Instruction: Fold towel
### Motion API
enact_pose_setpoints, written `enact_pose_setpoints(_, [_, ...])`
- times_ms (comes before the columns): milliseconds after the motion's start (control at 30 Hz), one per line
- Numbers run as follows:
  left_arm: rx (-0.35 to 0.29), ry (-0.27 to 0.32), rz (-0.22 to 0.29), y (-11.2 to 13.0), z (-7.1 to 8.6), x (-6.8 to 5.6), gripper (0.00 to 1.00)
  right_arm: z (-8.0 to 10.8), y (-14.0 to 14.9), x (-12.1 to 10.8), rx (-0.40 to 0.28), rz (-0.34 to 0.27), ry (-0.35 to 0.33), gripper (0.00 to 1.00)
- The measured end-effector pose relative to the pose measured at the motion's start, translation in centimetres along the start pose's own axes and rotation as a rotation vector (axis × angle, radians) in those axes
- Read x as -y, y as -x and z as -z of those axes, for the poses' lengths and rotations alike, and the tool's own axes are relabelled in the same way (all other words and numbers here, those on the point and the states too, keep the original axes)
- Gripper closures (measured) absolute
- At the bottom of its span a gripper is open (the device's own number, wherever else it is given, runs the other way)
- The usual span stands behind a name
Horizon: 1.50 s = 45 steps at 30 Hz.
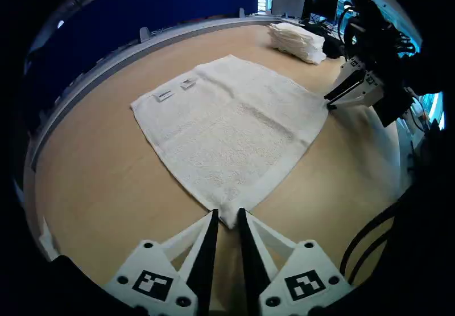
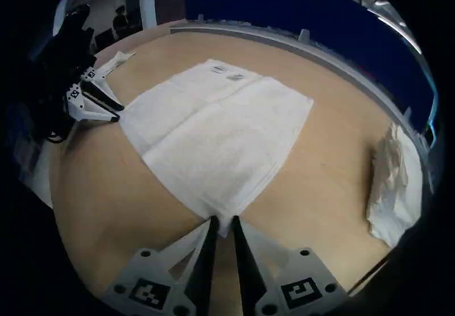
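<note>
The towel [image 1: 227, 128], flat at the table's [image 1: 102, 191] centre, looks soft, light and likely to sag, so corners suit best, and the left gripper [image 1: 227, 216] and right gripper [image 2: 223, 222] each pinch one at 6 o'clock, jaws narrow.

Light wood desk [image 1: 96, 168], with a grey edge strip [image 1: 108, 65] along the far side. A dark blue partition panel [image 1: 148, 3] stands right behind the strip. A stack of folded white cloths [image 1: 297, 41] sits at the desk's far end, near a black monitor [image 1: 325, 0]. Black cables [image 1: 367, 239] loop just past the near desk edge. In the right gripper view the stack [image 2: 392, 185] lies by the desk edge.
</note>
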<state>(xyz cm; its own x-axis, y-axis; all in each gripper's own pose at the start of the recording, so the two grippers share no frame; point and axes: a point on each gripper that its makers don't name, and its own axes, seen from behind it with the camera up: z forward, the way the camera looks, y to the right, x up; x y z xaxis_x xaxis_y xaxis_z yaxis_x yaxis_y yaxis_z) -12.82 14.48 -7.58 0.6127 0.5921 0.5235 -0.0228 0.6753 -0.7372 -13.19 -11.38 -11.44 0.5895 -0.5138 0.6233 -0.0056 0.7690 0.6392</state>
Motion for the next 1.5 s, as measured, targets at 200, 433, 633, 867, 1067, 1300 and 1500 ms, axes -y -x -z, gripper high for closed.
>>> enact_pose_setpoints(200, [0.005, -0.002, -0.007, 0.0, 0.1, -0.1, 0.79, 0.0, 0.1, -0.1, 0.003, 0.009, 0.009, 0.82])
enact_pose_setpoints(433, [0.01, 0.002, 0.015, -0.1, 0.2, -0.1, 0.87, 0.2, -0.3, -0.4, -0.007, 0.005, 0.011, 0.83])
enact_pose_setpoints(633, [0.01, 0.003, 0.027, -0.1, 0.4, -0.2, 0.9, 0.4, -0.6, -0.3, -0.01, 0.006, 0.008, 0.83])
enact_pose_setpoints(867, [-0.003, 0.006, 0.048, -0.6, 0.8, -0.4, 0.9, 0.8, -1.1, -0.5, -0.017, 0.0, 0.005, 0.83])
enact_pose_setpoints(1067, [-0.018, -0.001, 0.066, -1.3, 1.6, -0.5, 0.91, 1.9, -2.0, -0.5, -0.032, -0.006, 0.001, 0.83])
enact_pose_setpoints(1300, [-0.031, -0.008, 0.105, -2.2, 3.5, -1.0, 0.91, 3.6, -2.7, -0.1, -0.037, -0.001, -0.009, 0.83])
enact_pose_setpoints(1500, [-0.034, -0.009, 0.139, -2.7, 5.5, -1.8, 0.91, 5.5, -3.3, 0.5, -0.034, 0.008, -0.016, 0.83])
